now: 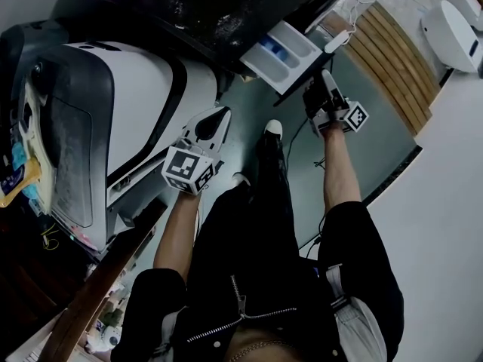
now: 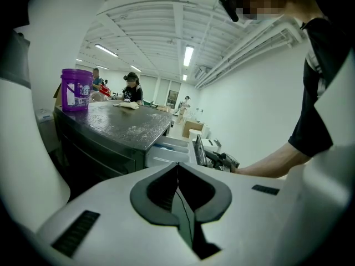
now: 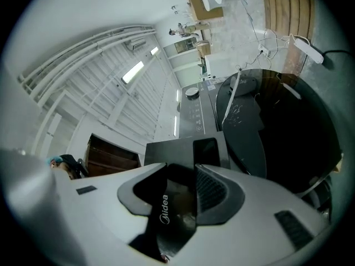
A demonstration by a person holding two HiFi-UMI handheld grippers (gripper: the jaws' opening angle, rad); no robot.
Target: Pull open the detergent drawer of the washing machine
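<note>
The left hand-held gripper (image 2: 178,170) has its jaws pressed together on nothing. The dark washing machine (image 2: 111,132) stands ahead of it, and a purple bucket (image 2: 76,90) sits on the machine's top, up to its left. The detergent drawer (image 1: 285,50) stands pulled out of the machine, ahead and right of that gripper. The right hand-held gripper (image 3: 186,186) pinches the drawer's dark front panel (image 3: 166,154) between its jaws.
</note>
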